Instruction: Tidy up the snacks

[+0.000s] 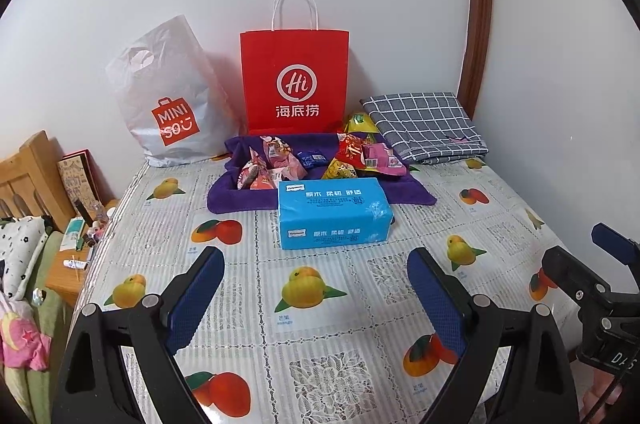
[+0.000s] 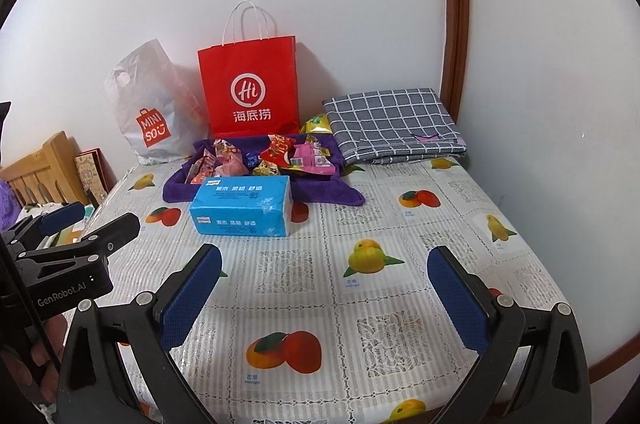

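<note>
Overhead, both tools hung above the fruit-print tablecloth (image 1: pixel 320 336), touching nothing. My left gripper (image 1: pixel 316 264) had its blue pads spread wide with nothing between them; my right gripper (image 2: pixel 324 264) stood likewise parted and empty. From the left wrist view, the snack packets (image 1: pixel 320 158) lay piled at 12 o'clock on a purple towel (image 1: pixel 240 200), well apart from both tools. A blue tissue pack (image 1: pixel 332 212) sat just in front of that pile, its far edge on the towel. Behind the snacks a red paper bag (image 1: pixel 294 80) stood upright against the wall, a white plastic bag (image 1: pixel 168 96) at 11 o'clock beside it. A folded checked cloth (image 1: pixel 424 126) lay at 1 o'clock, near the towel's right end.
</note>
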The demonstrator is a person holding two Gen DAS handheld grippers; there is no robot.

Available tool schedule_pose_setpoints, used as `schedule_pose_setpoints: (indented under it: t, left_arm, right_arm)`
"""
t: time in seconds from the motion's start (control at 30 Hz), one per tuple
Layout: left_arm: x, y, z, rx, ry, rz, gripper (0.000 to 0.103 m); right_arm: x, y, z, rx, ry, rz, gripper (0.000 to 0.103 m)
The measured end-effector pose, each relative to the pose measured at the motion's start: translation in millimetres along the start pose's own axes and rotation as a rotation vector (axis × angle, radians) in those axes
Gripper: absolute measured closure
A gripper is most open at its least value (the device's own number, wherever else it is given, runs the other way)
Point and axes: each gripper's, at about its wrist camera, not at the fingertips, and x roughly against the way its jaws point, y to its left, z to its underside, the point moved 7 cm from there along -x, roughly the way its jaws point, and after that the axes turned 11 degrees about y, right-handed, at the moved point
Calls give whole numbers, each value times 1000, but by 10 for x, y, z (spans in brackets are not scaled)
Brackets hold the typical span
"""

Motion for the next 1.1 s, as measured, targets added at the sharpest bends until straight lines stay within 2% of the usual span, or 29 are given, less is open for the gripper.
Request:
schedule_pose_setpoints:
  t: [1.1]
  left_arm:
    - [4,-37,24,0,4,6,10]
  right_arm:
    - [42,27,14,1,-14,-9,2]
